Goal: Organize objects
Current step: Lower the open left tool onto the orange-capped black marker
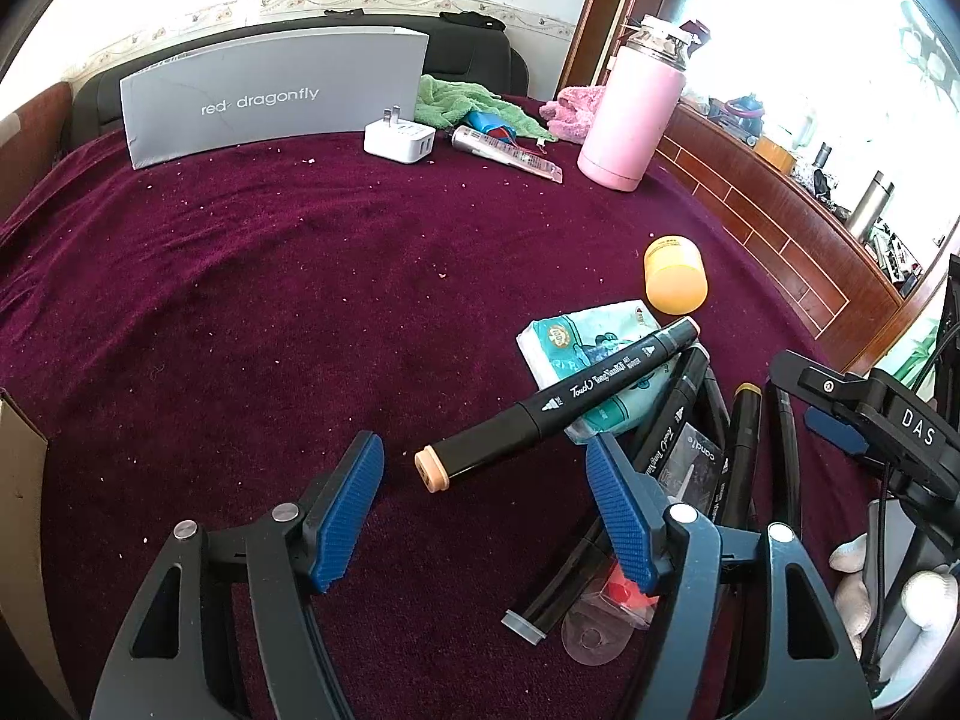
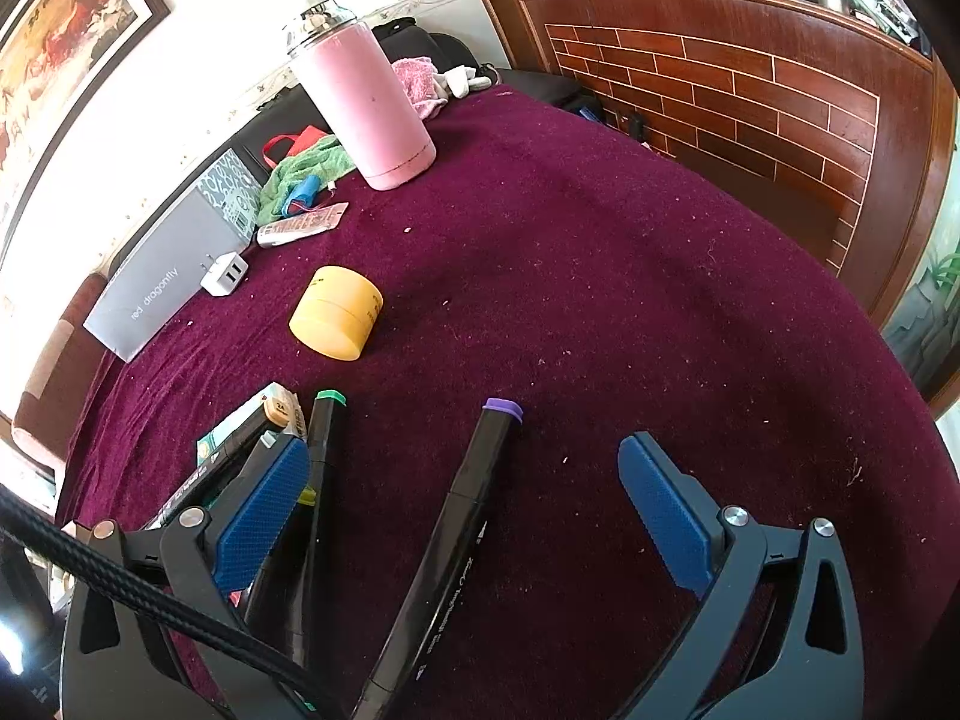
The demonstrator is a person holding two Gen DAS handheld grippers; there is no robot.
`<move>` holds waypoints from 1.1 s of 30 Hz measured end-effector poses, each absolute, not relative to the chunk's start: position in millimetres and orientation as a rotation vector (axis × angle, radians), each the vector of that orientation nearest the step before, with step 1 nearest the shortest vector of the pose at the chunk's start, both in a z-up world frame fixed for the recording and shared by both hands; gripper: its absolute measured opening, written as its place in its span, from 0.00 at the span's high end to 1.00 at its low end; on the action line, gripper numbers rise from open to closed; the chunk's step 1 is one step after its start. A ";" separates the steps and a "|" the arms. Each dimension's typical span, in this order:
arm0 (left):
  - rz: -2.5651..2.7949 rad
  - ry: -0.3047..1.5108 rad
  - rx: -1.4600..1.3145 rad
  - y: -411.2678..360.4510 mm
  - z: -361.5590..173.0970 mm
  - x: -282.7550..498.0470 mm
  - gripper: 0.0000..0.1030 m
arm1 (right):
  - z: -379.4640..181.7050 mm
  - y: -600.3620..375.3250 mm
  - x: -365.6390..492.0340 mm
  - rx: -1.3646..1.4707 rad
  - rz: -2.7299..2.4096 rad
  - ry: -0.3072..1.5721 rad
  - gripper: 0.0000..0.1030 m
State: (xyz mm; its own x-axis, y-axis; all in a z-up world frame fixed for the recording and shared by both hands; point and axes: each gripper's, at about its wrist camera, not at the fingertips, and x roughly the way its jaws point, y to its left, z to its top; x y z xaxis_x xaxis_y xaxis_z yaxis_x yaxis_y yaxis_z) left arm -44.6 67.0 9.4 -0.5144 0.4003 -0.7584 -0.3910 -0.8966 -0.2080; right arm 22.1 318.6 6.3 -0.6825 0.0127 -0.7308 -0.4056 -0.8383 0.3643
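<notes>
A: How are the hand-held grippers sitting?

B: The left hand-held gripper point(image 1: 485, 504) is hovering wide open over the maroon desk cloth point(image 1: 270, 300), gripping nothing. A black marker with a peach cap point(image 1: 558, 399) is lying just ahead of it, the capped end pointing between the jaws and the far end resting across a tissue packet point(image 1: 585, 354).

A: And to its right?

B: More black markers point(image 1: 741, 456) are lying bunched beside its right finger.

A: The other one?

B: The right hand-held gripper point(image 2: 462, 510) is also standing wide open, holding nothing. A purple-capped marker point(image 2: 447, 540) is lying on the cloth between its fingers, touching neither. A green-capped marker point(image 2: 321, 444) is lying against its left finger.

A: Farther out?

B: A yellow jar point(image 2: 336, 312) is sitting ahead-left, with a pink flask point(image 2: 366, 108) beyond it.
</notes>
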 end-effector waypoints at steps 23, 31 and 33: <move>2.467 0.292 -1.120 102.6 25.7 -40.7 0.29 | 7.3 319.8 19.4 -1.129 2.563 0.754 0.00; 2.276 0.622 -1.146 146.7 20.4 -46.6 0.71 | 7.7 323.7 20.3 -1.126 2.562 0.802 0.00; 2.242 0.602 -1.181 147.2 19.7 -41.5 0.86 | 7.7 325.3 21.2 -1.119 2.562 0.823 0.00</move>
State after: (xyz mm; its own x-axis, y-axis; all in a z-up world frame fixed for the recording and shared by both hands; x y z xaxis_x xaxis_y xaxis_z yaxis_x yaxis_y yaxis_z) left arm -41.5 147.2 19.7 -0.4771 0.2457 -0.8438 -0.6351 -0.7600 0.1377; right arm 21.2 325.3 7.7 -0.6832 -0.0162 -0.7300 -0.4119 -0.8169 0.4036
